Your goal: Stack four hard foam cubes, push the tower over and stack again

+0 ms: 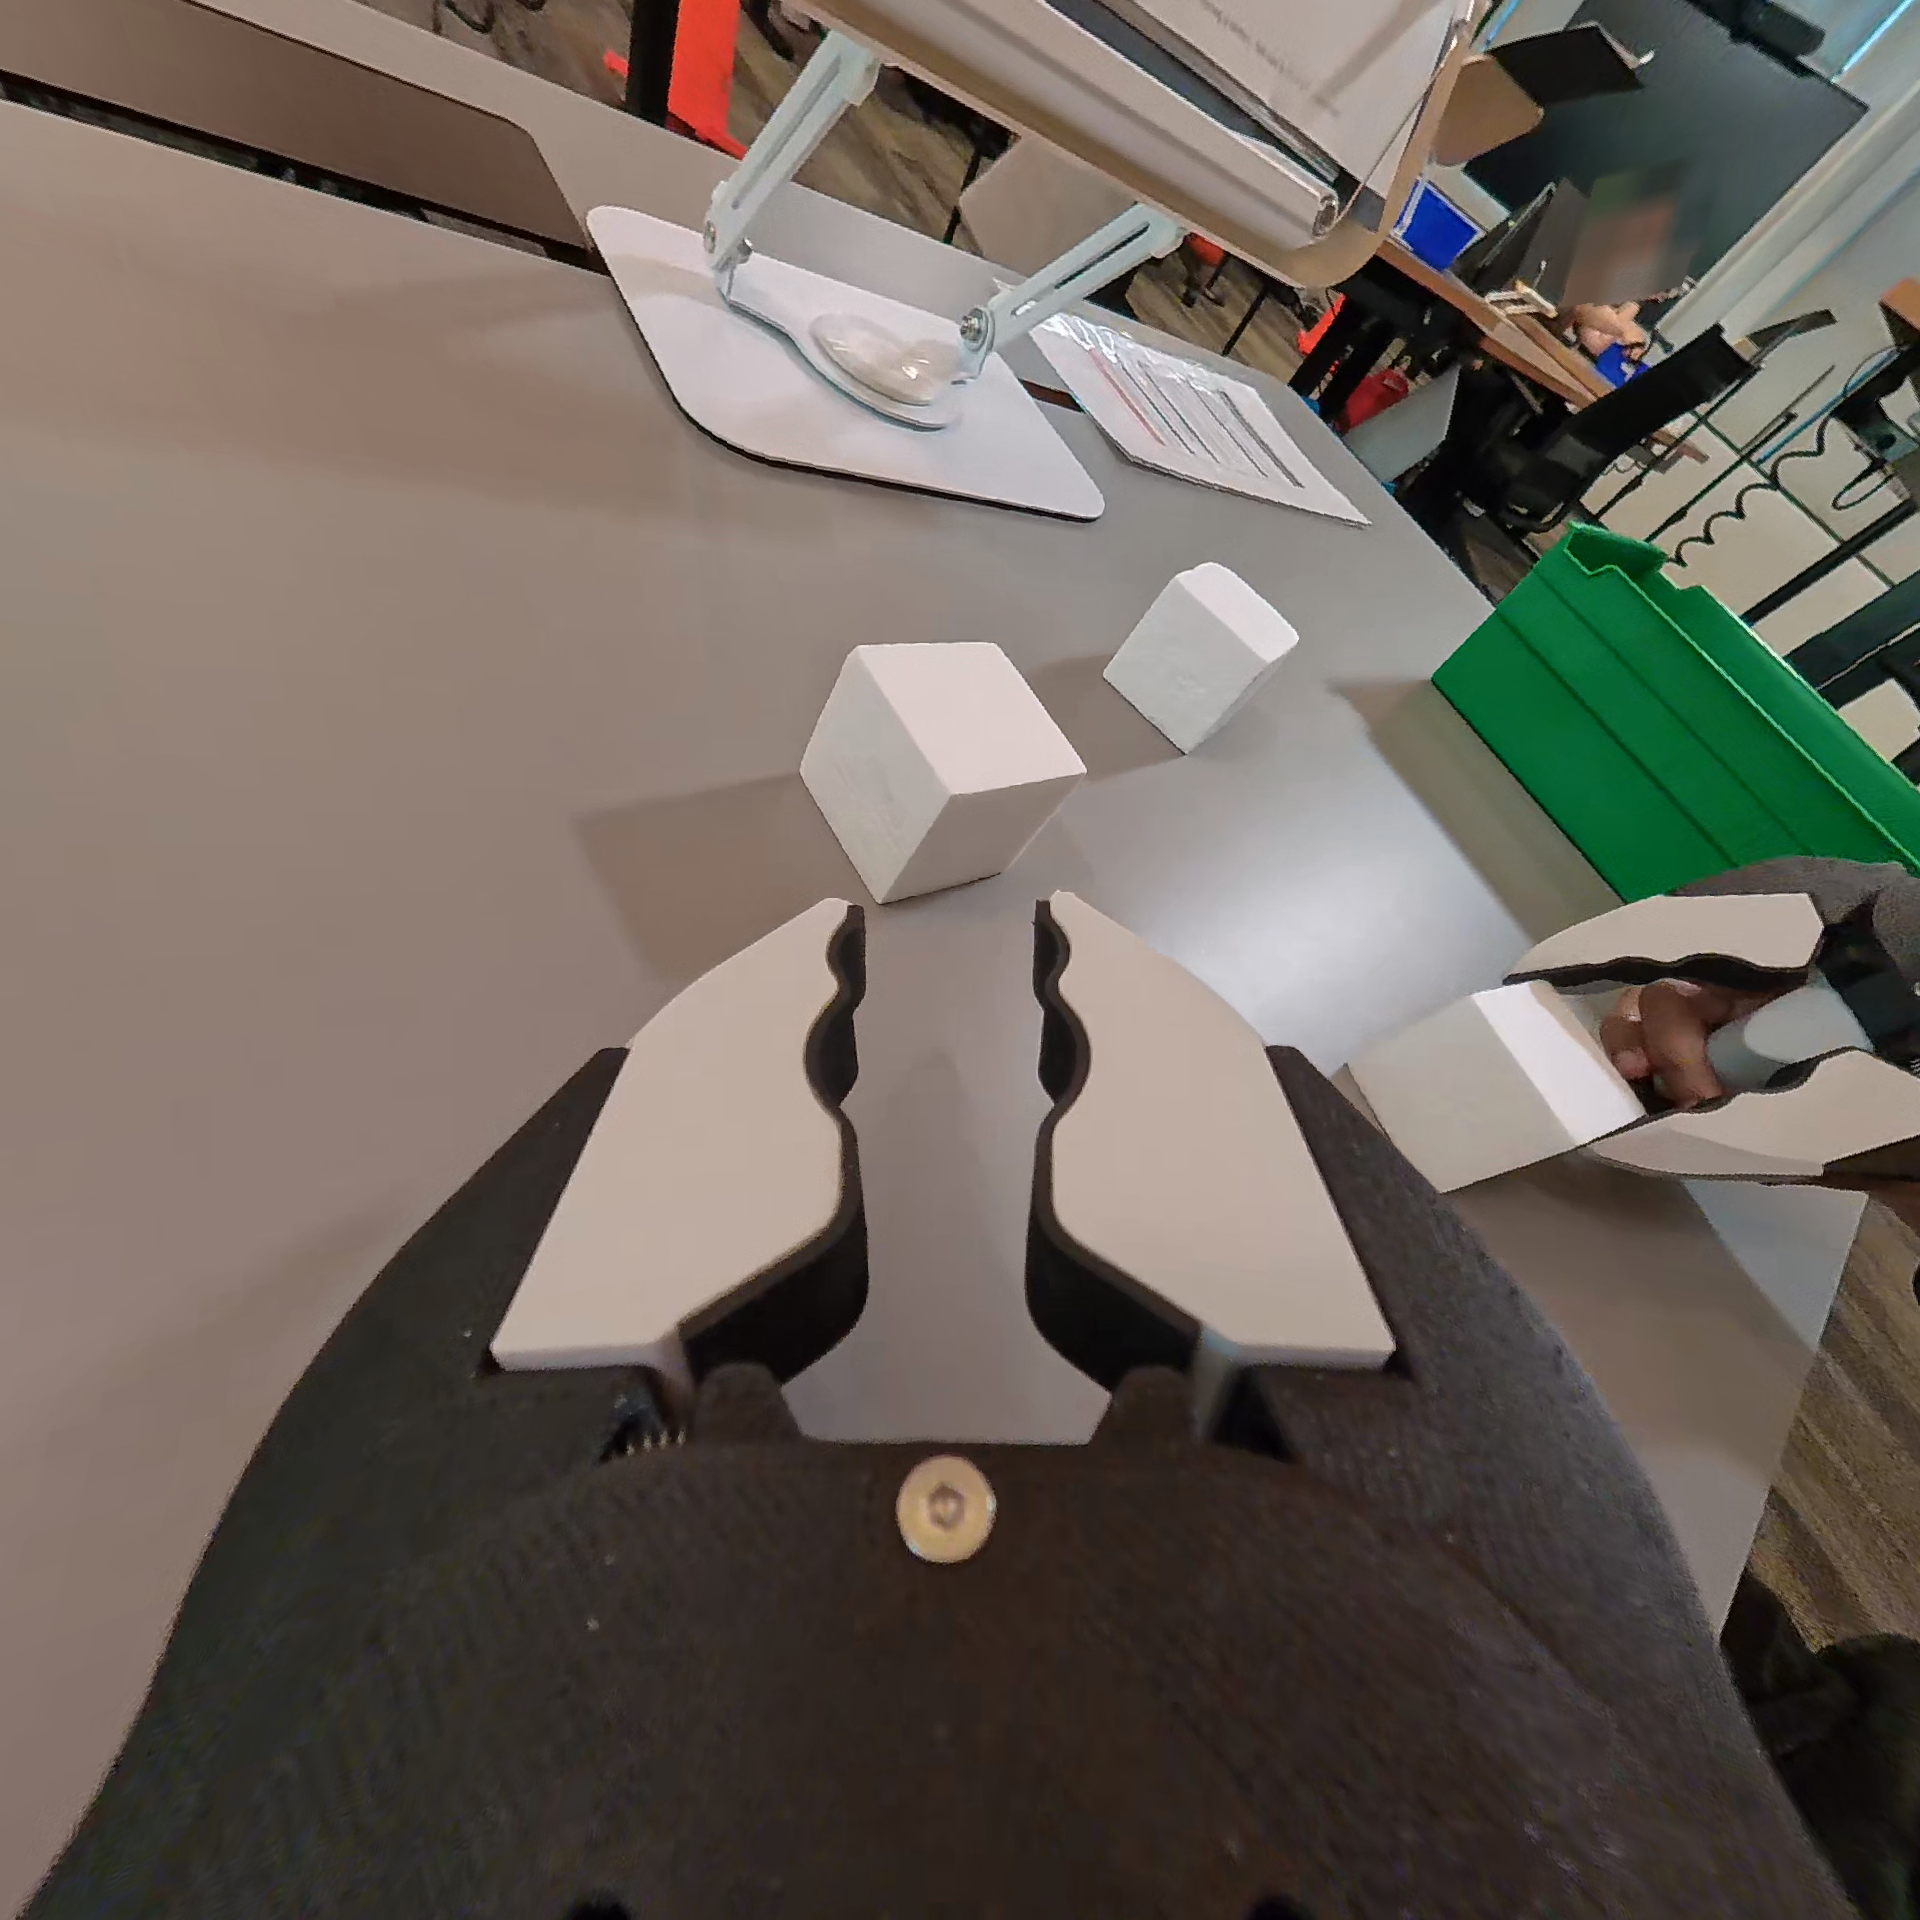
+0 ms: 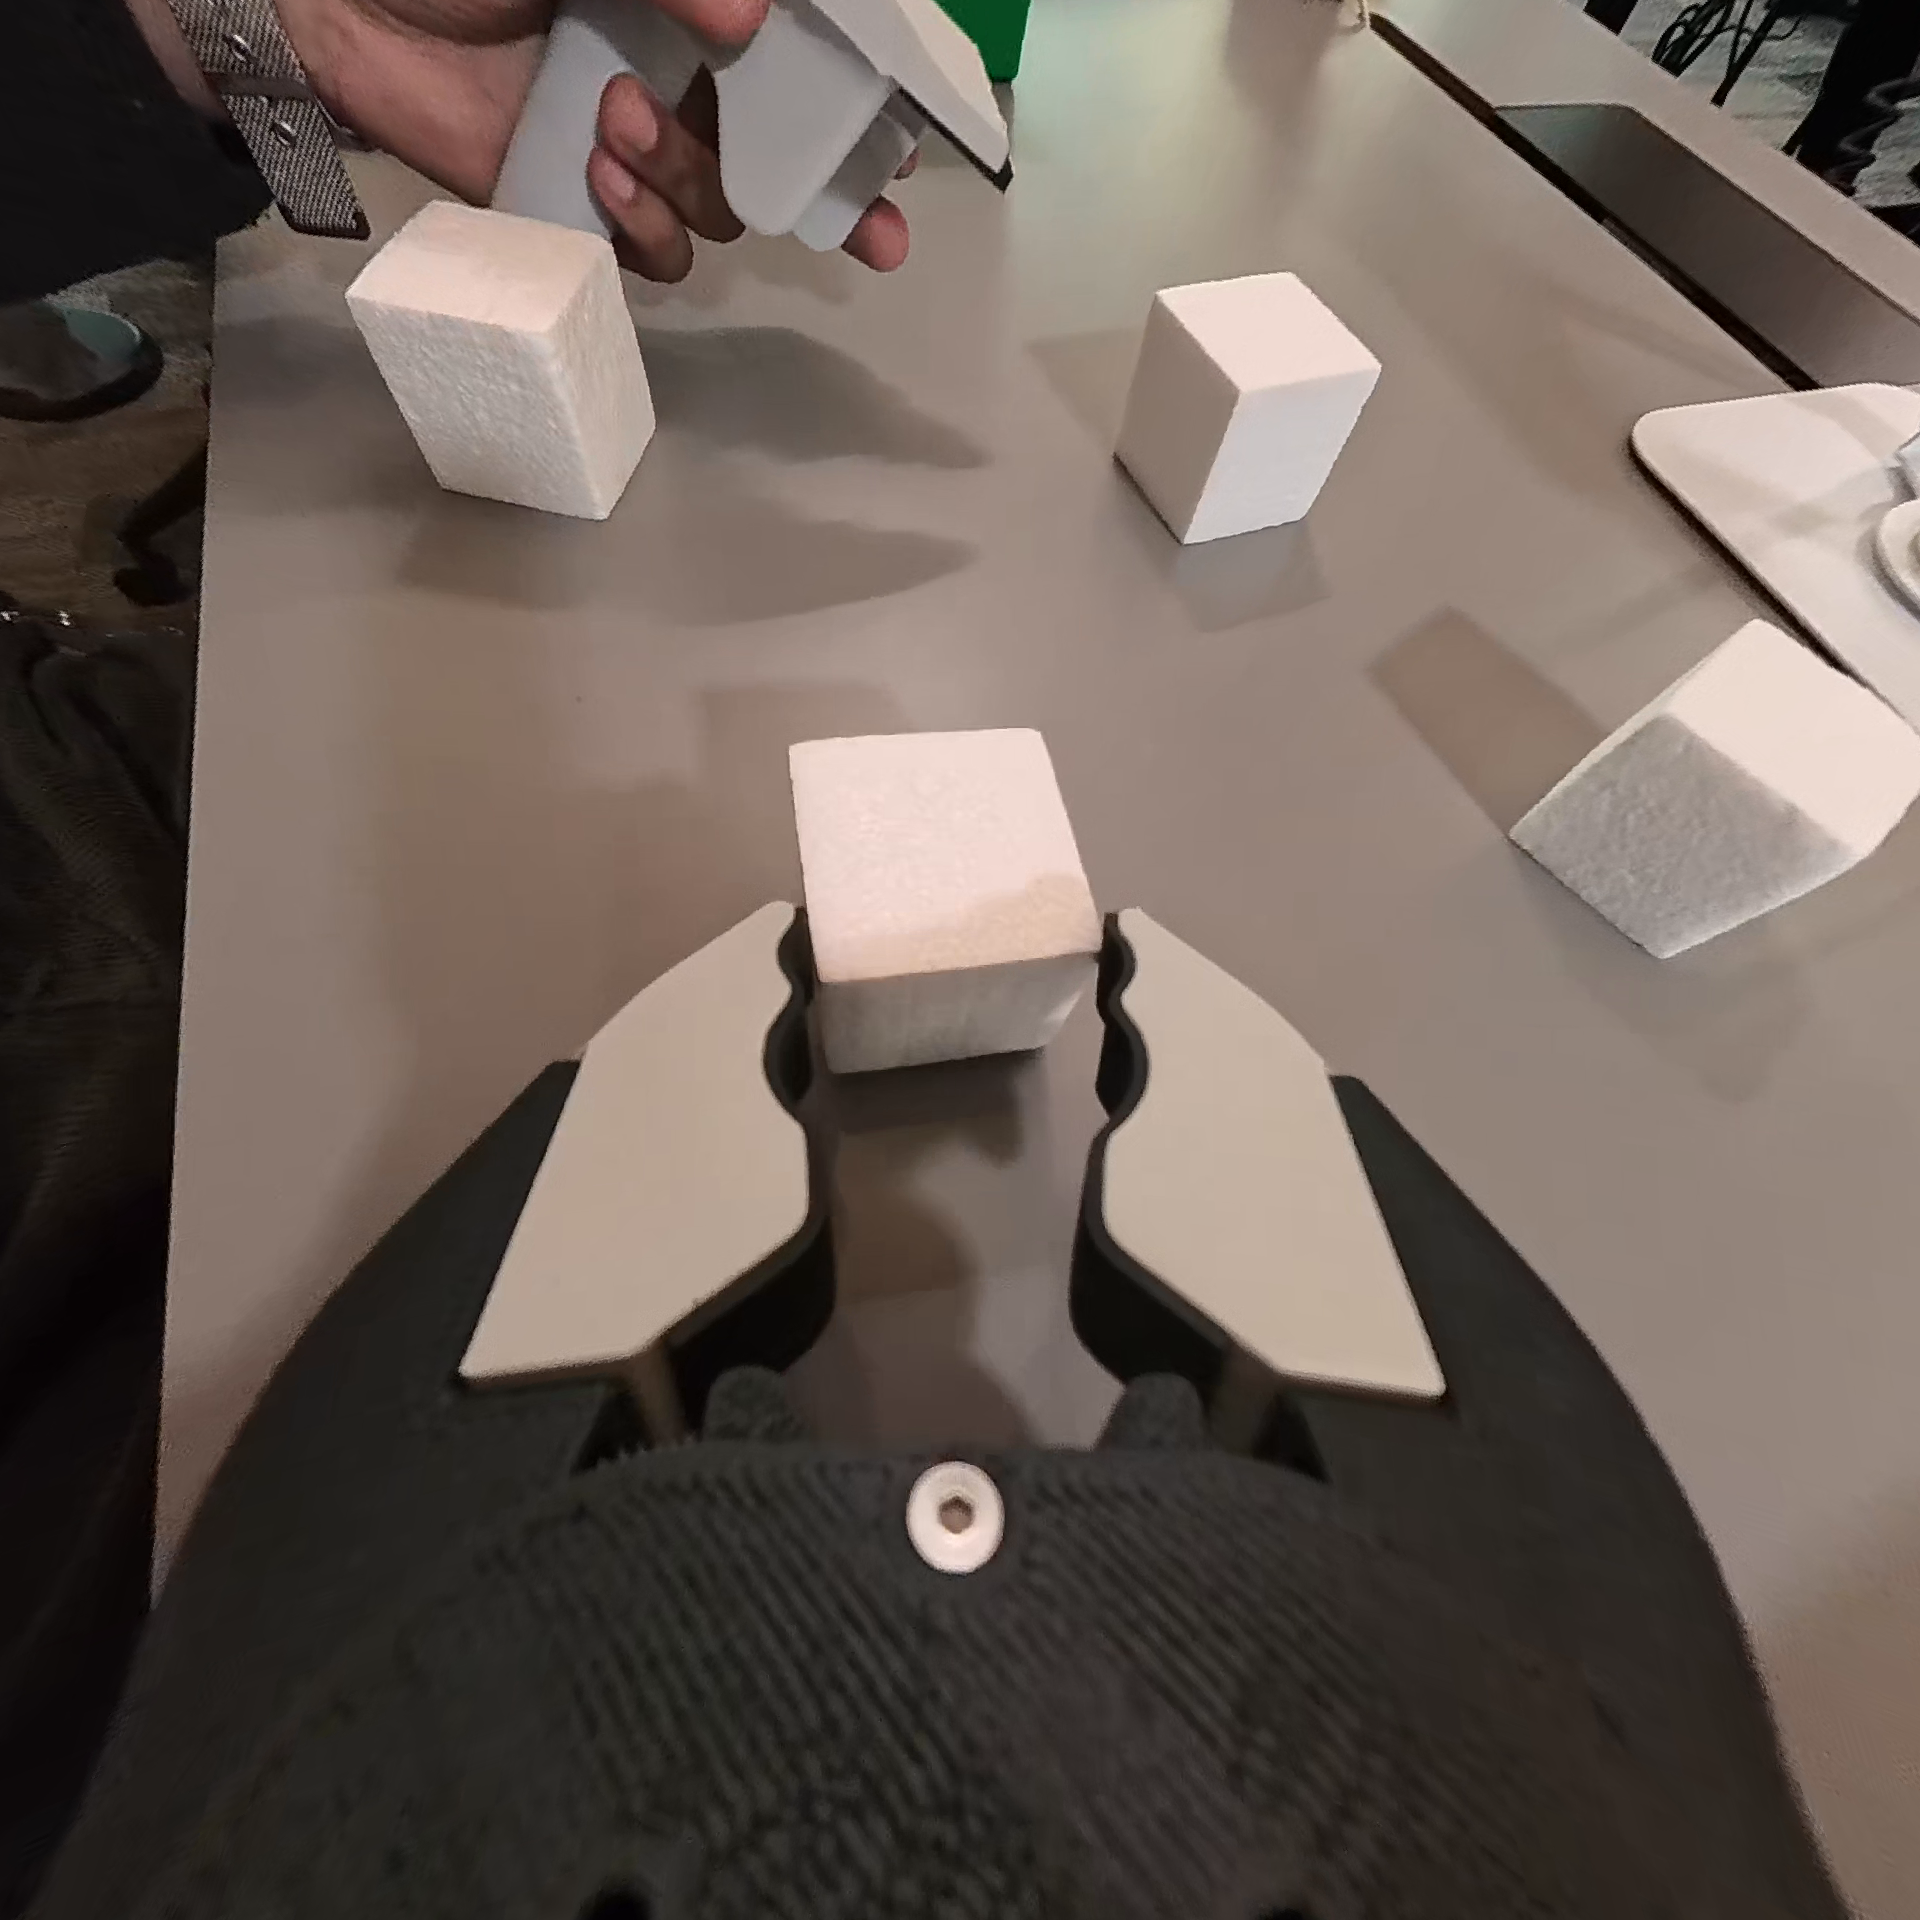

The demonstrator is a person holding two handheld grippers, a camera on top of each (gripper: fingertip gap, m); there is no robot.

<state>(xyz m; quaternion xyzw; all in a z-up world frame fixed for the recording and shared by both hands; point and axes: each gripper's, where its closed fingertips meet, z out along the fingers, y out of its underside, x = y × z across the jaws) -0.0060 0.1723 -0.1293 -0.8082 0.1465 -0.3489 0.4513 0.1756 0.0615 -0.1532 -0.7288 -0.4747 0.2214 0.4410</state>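
My left gripper (image 1: 951, 914) is open and empty, low over the grey table (image 1: 312, 727). A white foam cube (image 1: 940, 769) stands just beyond its fingertips, apart from them. A second foam block (image 1: 1200, 655) lies tilted farther back. My right gripper (image 2: 954, 920) is open, its fingertips either side of a white foam cube (image 2: 935, 883) that rests on the table; I cannot tell if they touch it. The left wrist view shows this gripper (image 1: 1548, 1049) and its cube (image 1: 1496, 1101) at the right edge. Three more foam blocks (image 2: 499, 364) (image 2: 1247, 405) (image 2: 1714, 800) stand around.
A white laptop stand (image 1: 831, 364) with a laptop sits at the back, a printed sheet (image 1: 1195, 416) beside it. A green bin (image 1: 1683, 727) stands at the table's right edge. A hand (image 2: 665, 197) holds the left gripper. The table's edge (image 2: 197, 727) runs along the left. One gripper's finger ends stand about 20 cm off the other's. From my left tips it is roughly 6 cm to the white foam cube (image 1: 940, 769); from my right, 20 cm.
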